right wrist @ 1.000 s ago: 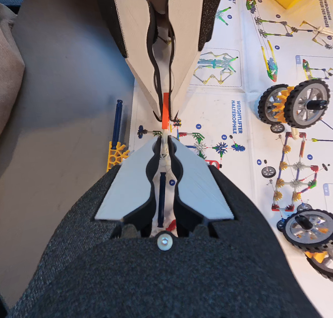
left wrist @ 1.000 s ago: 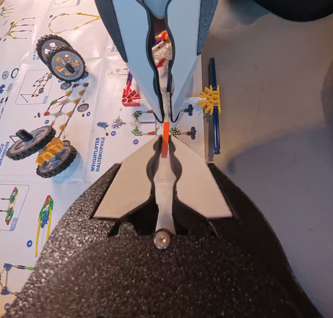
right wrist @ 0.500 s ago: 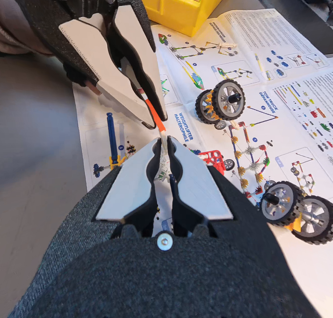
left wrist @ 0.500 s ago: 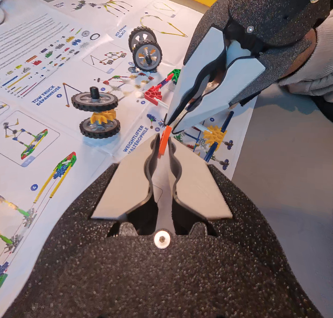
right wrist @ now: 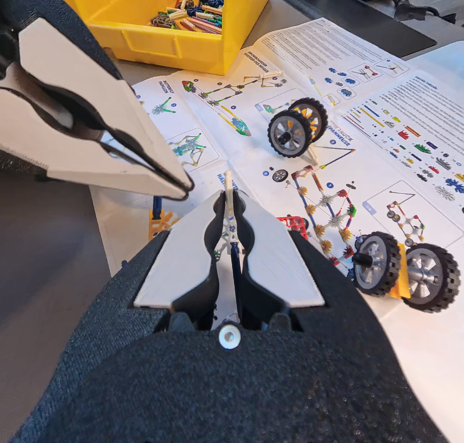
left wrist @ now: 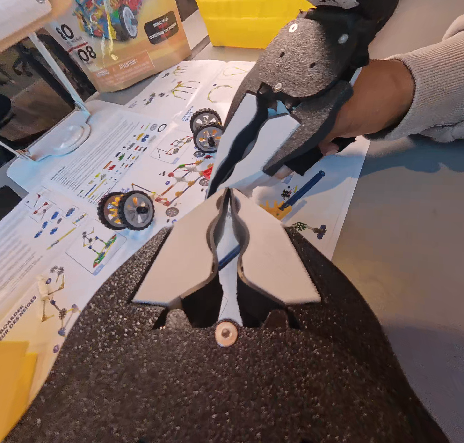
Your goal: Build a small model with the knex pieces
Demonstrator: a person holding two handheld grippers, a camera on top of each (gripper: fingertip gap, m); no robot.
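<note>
My right gripper point(right wrist: 228, 194) is shut on a white rod point(right wrist: 228, 181) whose tip sticks out past the fingertips. The rod joins a white snowflake connector point(right wrist: 229, 226) and a dark blue rod point(right wrist: 234, 255) lying between the fingers. My left gripper point(left wrist: 228, 192) is shut, and nothing shows between its tips. In the right wrist view the left gripper point(right wrist: 187, 191) hovers just left of the white rod's tip, apart from it. In the left wrist view the right gripper point(left wrist: 211, 192), held by a hand point(left wrist: 371, 104), sits tip to tip with mine.
An instruction sheet point(right wrist: 251, 154) covers the table. On it are two wheel pairs point(right wrist: 296, 129) point(right wrist: 406, 272), a red connector point(right wrist: 293, 223) and a yellow connector on a blue rod point(left wrist: 276, 208). A yellow bin point(right wrist: 150, 41) of parts and a toy box point(left wrist: 120, 29) stand behind. Left tips to right tips: about 4 cm.
Both grippers have tilted up and drawn slightly apart. The orange piece seen in the left gripper's tips against the white rod no longer shows. The right gripper keeps the white rod.
</note>
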